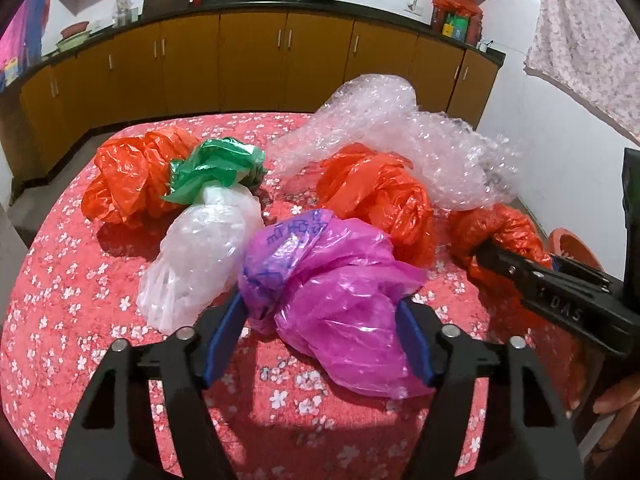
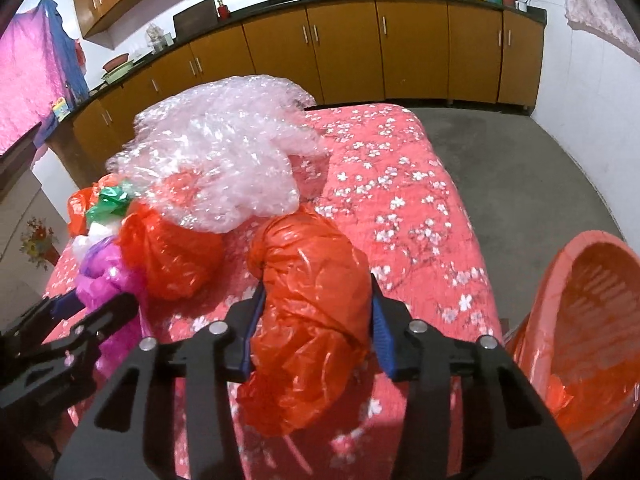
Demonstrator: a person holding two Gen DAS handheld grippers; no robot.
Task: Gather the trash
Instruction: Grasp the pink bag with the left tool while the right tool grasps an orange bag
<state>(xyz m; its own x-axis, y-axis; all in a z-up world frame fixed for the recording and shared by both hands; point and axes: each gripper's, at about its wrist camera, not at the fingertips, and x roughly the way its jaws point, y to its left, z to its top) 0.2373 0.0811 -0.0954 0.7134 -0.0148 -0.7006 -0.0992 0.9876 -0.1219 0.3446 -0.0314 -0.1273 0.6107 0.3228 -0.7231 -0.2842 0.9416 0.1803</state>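
Observation:
Crumpled plastic bags lie on a red floral bedspread (image 1: 60, 300). My left gripper (image 1: 320, 324) has its blue pads on both sides of a pink-purple bag (image 1: 332, 292) and grips it. My right gripper (image 2: 316, 316) grips a crumpled orange bag (image 2: 308, 312), which also shows in the left wrist view (image 1: 500, 232). Other bags lie behind: a white one (image 1: 200, 256), a green one (image 1: 216, 168), two more orange ones (image 1: 128, 184) (image 1: 380, 196), and a big bubble wrap sheet (image 1: 420, 140).
An orange plastic basket (image 2: 580, 320) stands off the bed's right edge, low at the right. Brown kitchen cabinets (image 1: 256, 60) with a dark counter run along the back wall. Grey floor (image 2: 520, 152) lies to the right of the bed.

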